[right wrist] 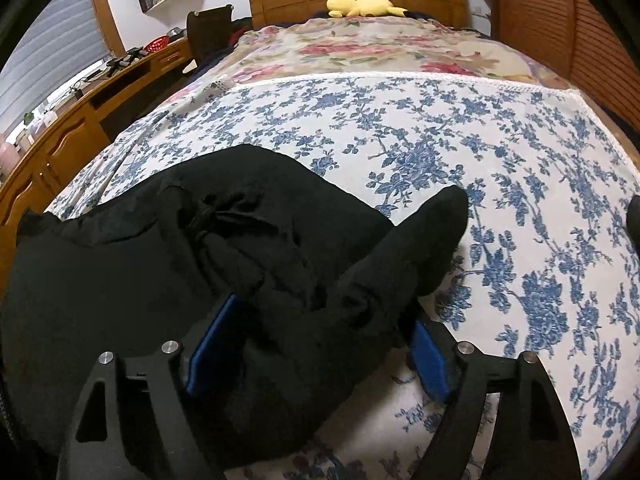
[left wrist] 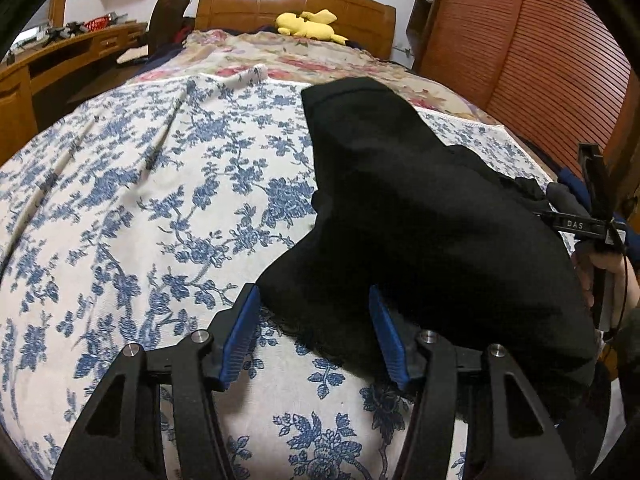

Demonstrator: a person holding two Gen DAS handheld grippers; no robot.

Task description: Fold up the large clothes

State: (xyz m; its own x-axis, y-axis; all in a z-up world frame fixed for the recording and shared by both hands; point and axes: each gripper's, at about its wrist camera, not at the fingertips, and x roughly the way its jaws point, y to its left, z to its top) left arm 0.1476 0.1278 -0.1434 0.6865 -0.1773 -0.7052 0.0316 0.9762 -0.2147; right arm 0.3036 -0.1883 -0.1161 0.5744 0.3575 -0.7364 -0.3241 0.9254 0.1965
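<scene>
Broadly, bed fills both views, covered by a blue-floral sheet; a red-floral quilt lies beyond that sheet toward the wooden headboard. Wooden desk runs along the bed's left side; louvred wardrobe doors stand at its right. Black garment lies bunched on the sheet at the near end of the bed, one flat end reaching toward the quilt, one limb raised and folded back. Yellow plush toy sits against the headboard. Left gripper: jaws wide, blue pads straddling the garment's near edge, not closed on it. Right gripper: jaws spread wide too, black cloth heaped between and over the pads; no pinch visible.
</scene>
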